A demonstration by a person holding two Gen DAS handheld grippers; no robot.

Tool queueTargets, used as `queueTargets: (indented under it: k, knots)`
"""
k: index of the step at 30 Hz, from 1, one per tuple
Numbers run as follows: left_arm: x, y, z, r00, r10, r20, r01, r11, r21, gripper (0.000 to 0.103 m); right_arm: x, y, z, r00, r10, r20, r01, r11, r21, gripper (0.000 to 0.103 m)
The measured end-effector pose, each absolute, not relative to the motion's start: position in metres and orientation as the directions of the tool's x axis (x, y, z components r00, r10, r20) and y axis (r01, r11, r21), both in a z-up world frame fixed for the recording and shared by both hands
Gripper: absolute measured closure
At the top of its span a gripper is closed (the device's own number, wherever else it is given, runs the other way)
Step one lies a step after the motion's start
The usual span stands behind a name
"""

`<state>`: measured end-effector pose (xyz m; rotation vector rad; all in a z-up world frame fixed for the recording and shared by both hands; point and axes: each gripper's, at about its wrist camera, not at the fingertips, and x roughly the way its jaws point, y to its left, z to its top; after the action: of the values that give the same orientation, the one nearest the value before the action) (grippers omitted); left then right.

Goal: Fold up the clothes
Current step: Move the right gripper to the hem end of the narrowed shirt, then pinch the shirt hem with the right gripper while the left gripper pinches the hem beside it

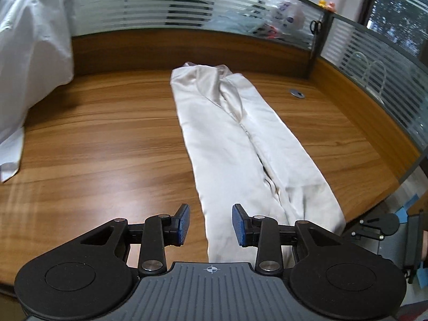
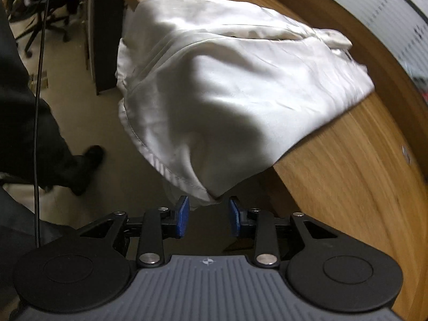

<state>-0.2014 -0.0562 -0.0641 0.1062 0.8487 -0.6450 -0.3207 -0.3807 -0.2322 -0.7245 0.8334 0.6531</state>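
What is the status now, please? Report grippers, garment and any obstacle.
Left gripper open, over cream garment. Right gripper open at its overhanging hem. White cloth lies apart, left.

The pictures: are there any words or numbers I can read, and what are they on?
No words or numbers can be read.
Crosshair sign, no letters: on the left gripper body and the right gripper body.
Dark marks on the white cloth, top left: cut off and blurred.
Print on the bag behind the glass: too blurred.
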Motion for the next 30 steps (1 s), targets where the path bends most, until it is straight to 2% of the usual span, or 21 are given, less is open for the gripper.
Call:
queueTargets:
  k: [3,4,5,6,12,19,26,30]
  knots:
    - [-0.211,-0.052,-0.060,0.504,-0.470,-0.725,0.556,0.819,-0.144,0.066,-0.320,-0.378,-0.240,0.505,0.242,-0.828,-0.789,0.518,-0.330,0.068]
    - [-0.214,-0.051,-0.058,0.510,-0.465,-0.724,0.554,0.821,-0.137,0.066,-0.320,-0.377,-0.242,0.501,0.247,-0.829,-0.799,0.501,-0.333,0.076]
    - [-0.217,-0.051,-0.057,0.516,-0.460,-0.723,0.556,0.822,-0.126,0.066,-0.318,-0.377,-0.244,0.496,0.251,-0.831,-0.802,0.500,-0.328,0.096]
    - [-0.220,-0.050,-0.056,0.521,-0.454,-0.722,0.558,0.822,-0.114,0.066,-0.317,-0.377,-0.245,0.492,0.255,-0.832,-0.804,0.499,-0.322,0.098]
    - [-0.233,-0.046,-0.060,0.530,-0.439,-0.726,0.595,0.802,-0.052,0.066,-0.307,-0.393,-0.236,0.458,0.291,-0.840,-0.715,0.682,-0.154,0.100]
    - [-0.244,-0.044,-0.078,0.503,-0.449,-0.738,0.621,0.782,-0.053,0.066,-0.341,-0.415,-0.208,0.521,0.303,-0.798,-0.437,0.898,0.055,0.100]
    - [-0.249,-0.046,-0.093,0.451,-0.473,-0.757,0.662,0.746,-0.072,0.066,-0.383,-0.416,-0.201,0.545,0.261,-0.797,-0.358,0.932,0.060,0.101]
    - [-0.249,-0.045,-0.099,0.430,-0.486,-0.761,0.686,0.723,-0.074,0.066,-0.387,-0.405,-0.206,0.464,0.282,-0.840,-0.442,0.895,0.056,0.101]
